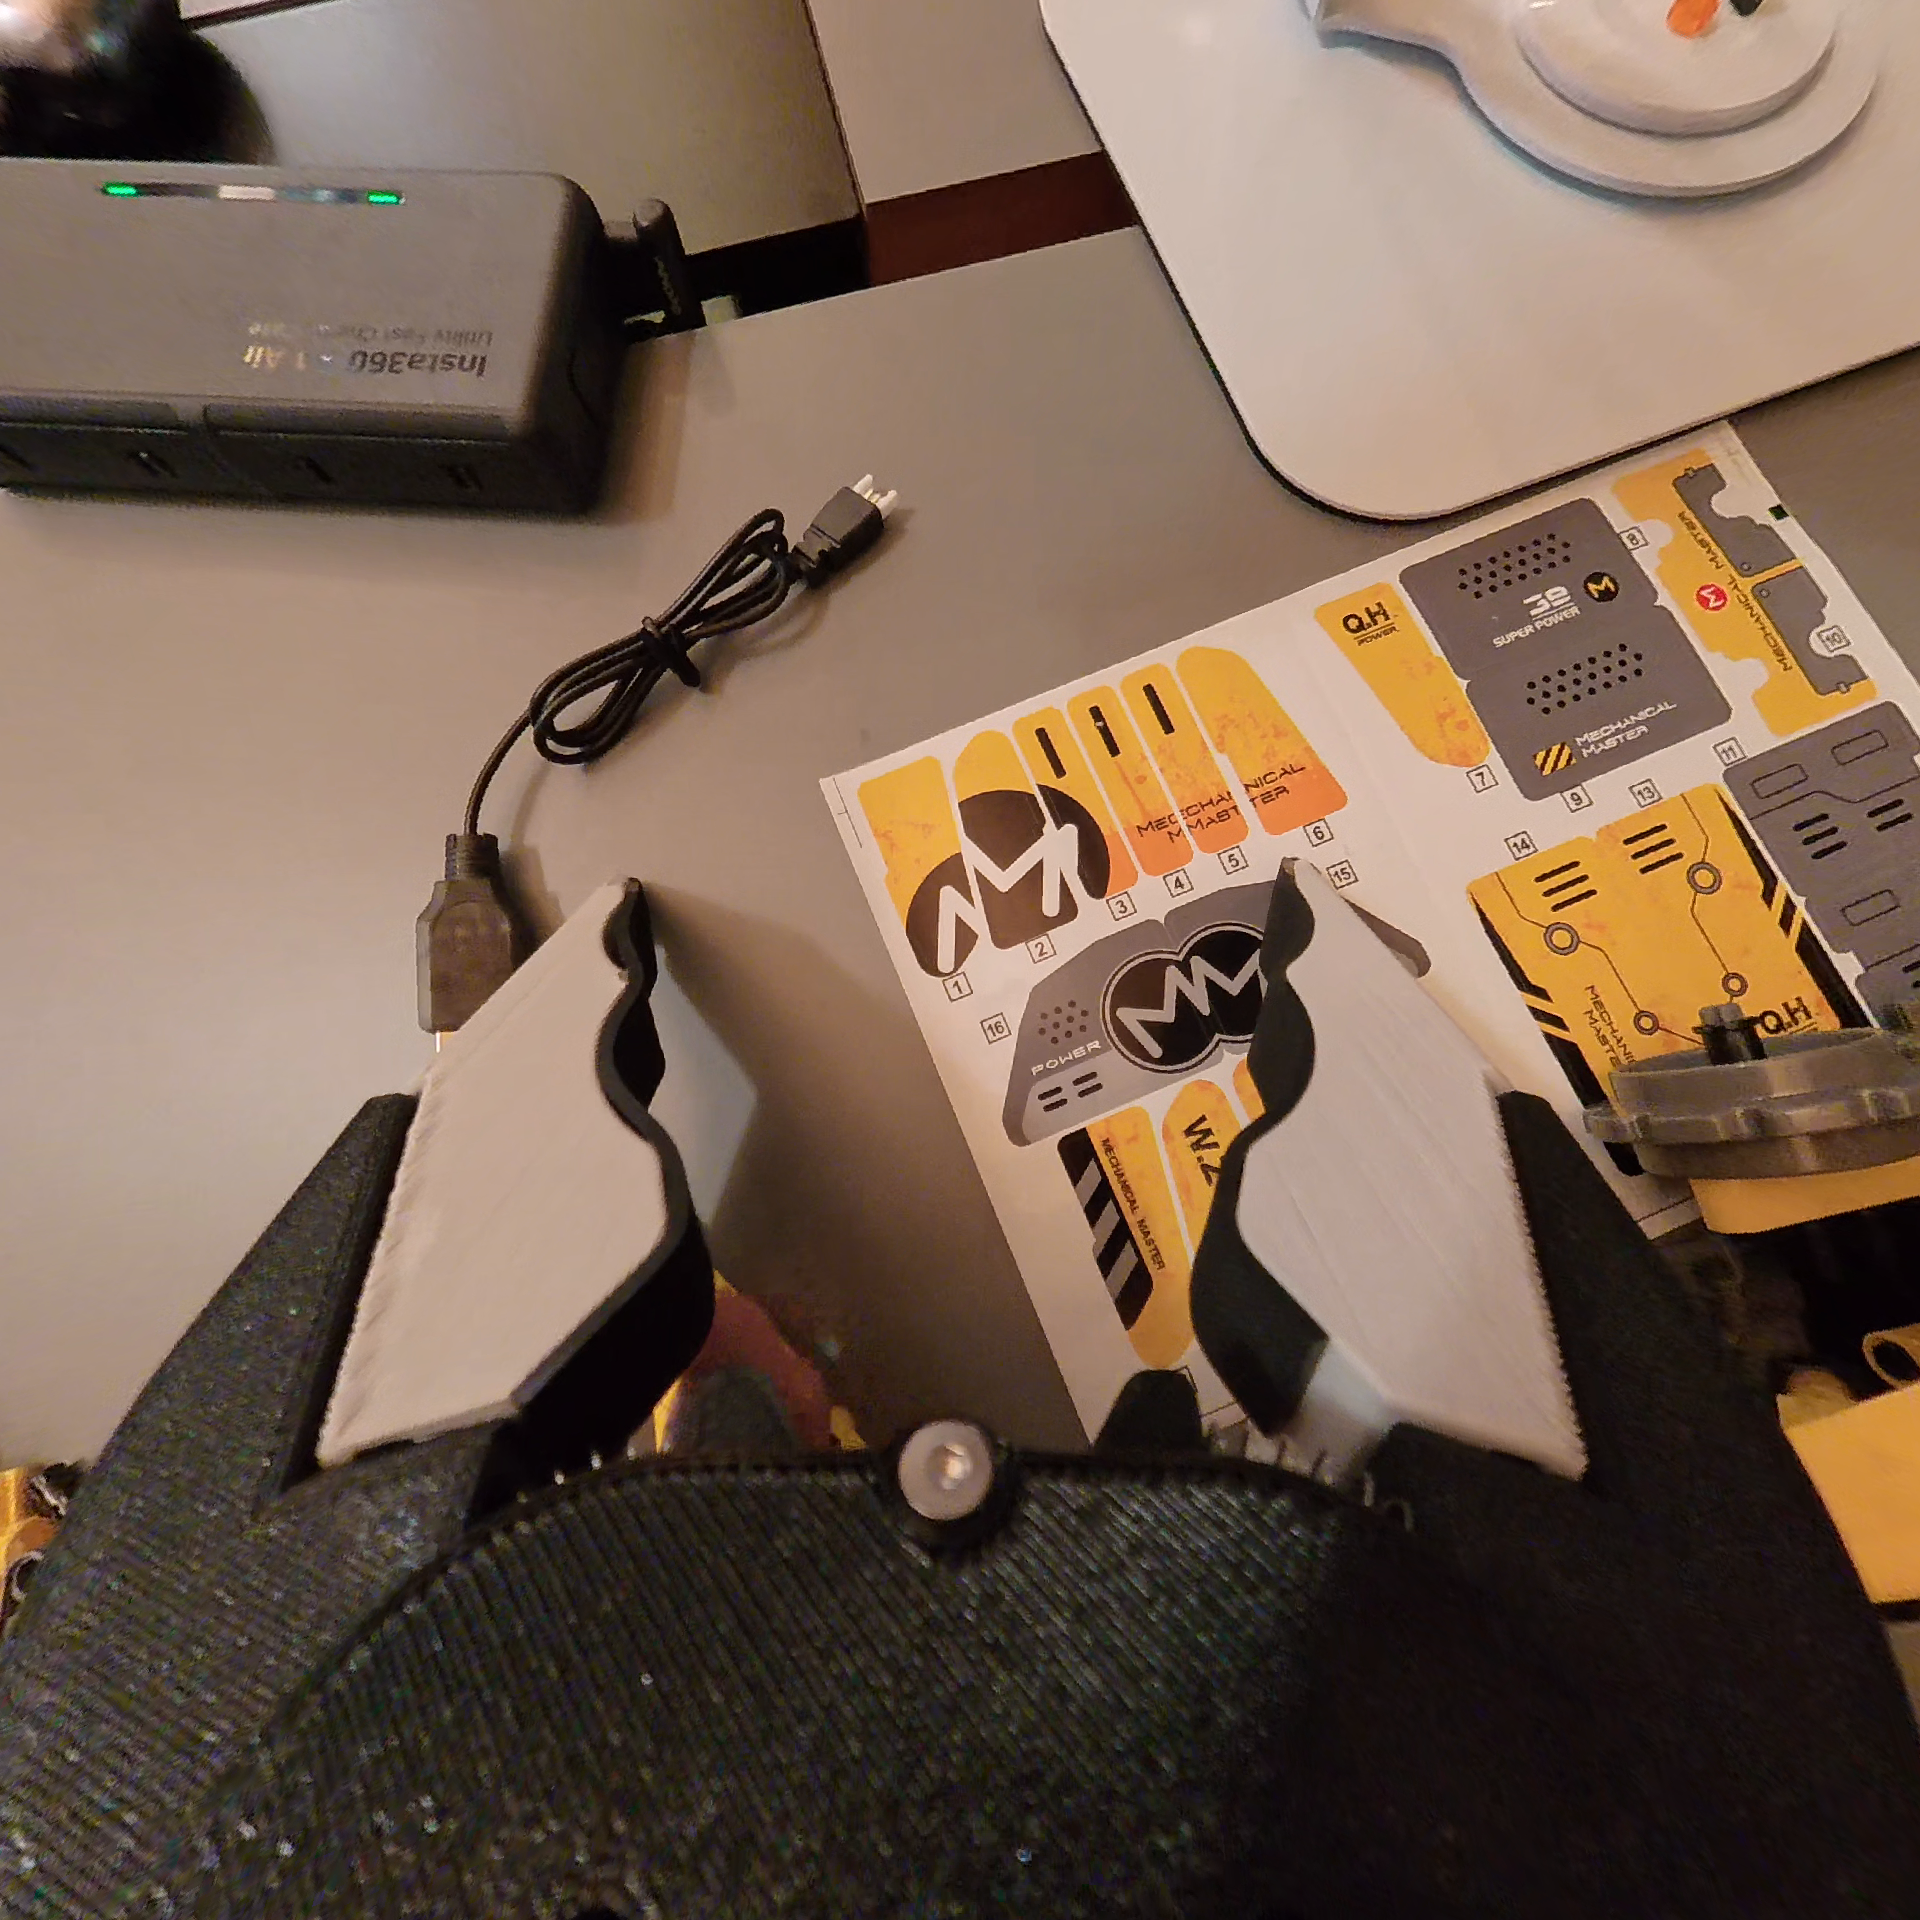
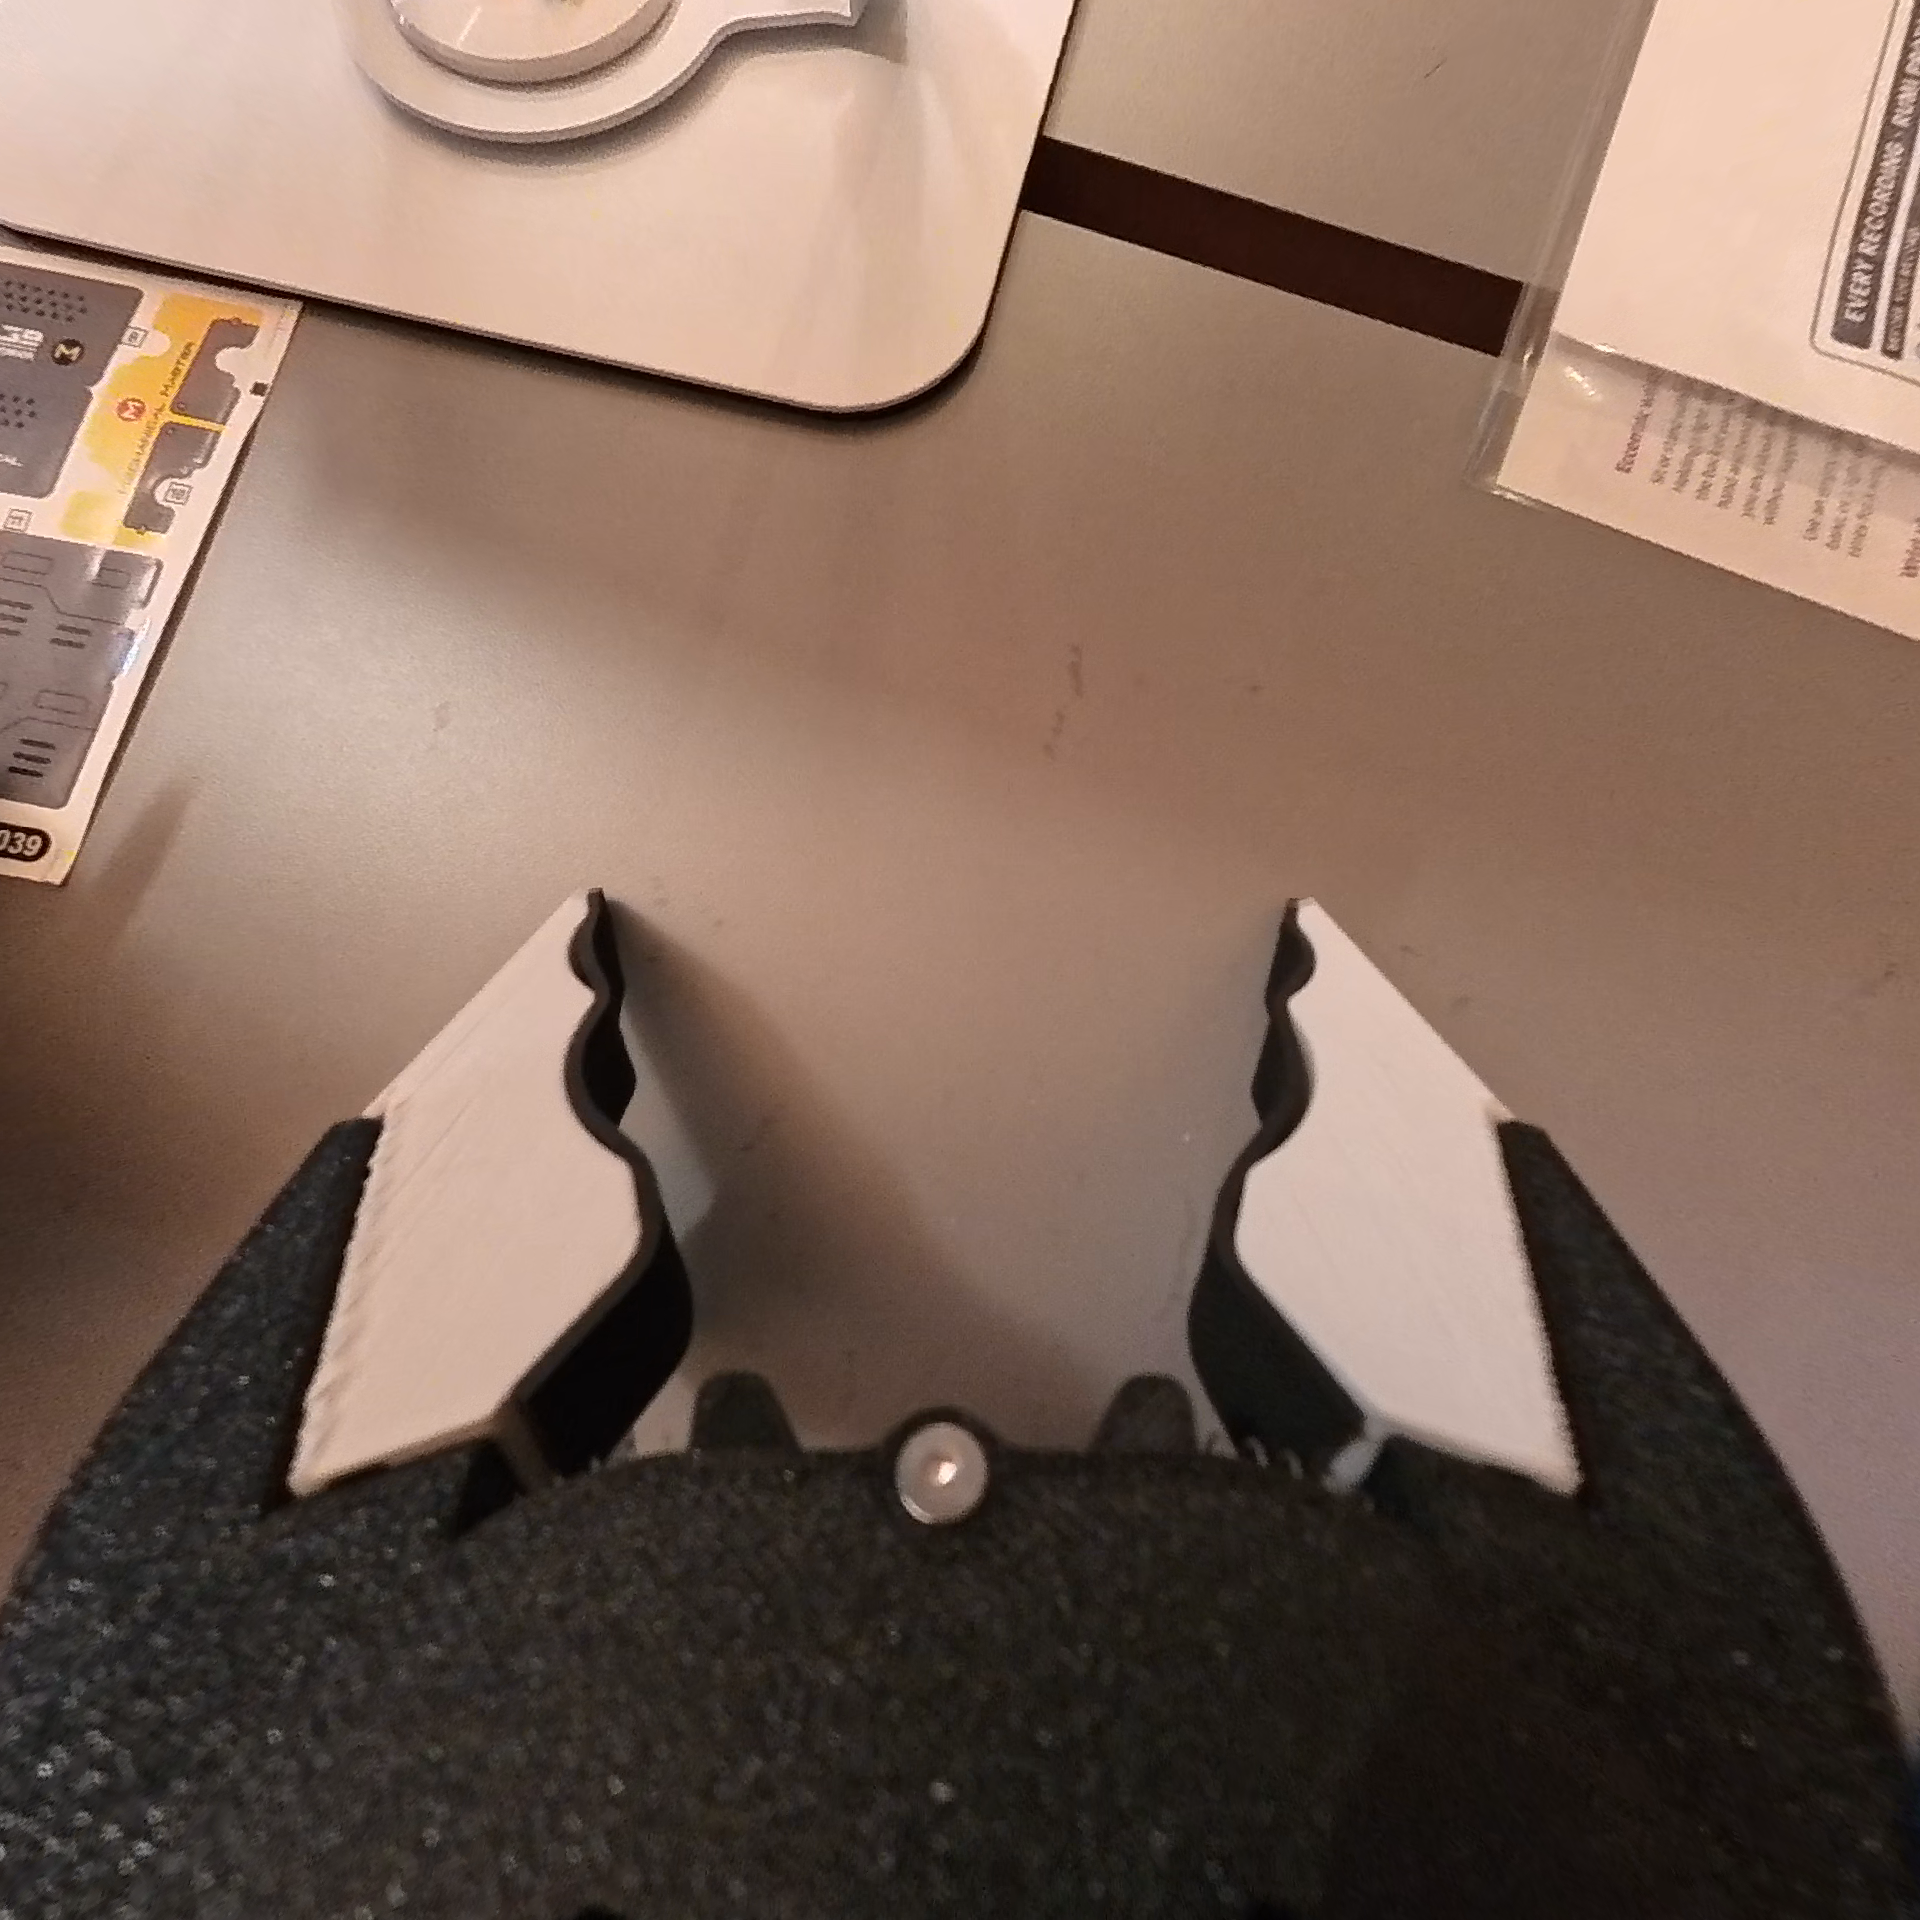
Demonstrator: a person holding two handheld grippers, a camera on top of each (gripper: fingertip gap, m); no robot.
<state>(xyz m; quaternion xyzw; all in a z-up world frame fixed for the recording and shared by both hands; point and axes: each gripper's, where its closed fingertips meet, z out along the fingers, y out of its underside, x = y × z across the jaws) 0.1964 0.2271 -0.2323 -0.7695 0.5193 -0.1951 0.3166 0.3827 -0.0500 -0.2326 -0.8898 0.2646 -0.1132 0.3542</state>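
Observation:
My left gripper (image 1: 961,883) is open and empty above the grey table (image 1: 312,727). Its right finger hangs over the left part of a yellow, grey and black sticker sheet (image 1: 1455,727). Its left finger is just right of the USB plug of a coiled black cable (image 1: 623,675). A grey and yellow toy part (image 1: 1766,1122) sits on the sheet at the right edge. My right gripper (image 2: 945,904) is open and empty over bare grey table (image 2: 935,623). The same sticker sheet (image 2: 94,571) shows at the left edge of the right wrist view.
A dark charging case (image 1: 281,343) with green lights lies at the far left. A white board (image 1: 1455,260) with a round white base lies at the far right; it also shows in the right wrist view (image 2: 727,208). A clear sleeve with printed paper (image 2: 1714,364) lies far right.

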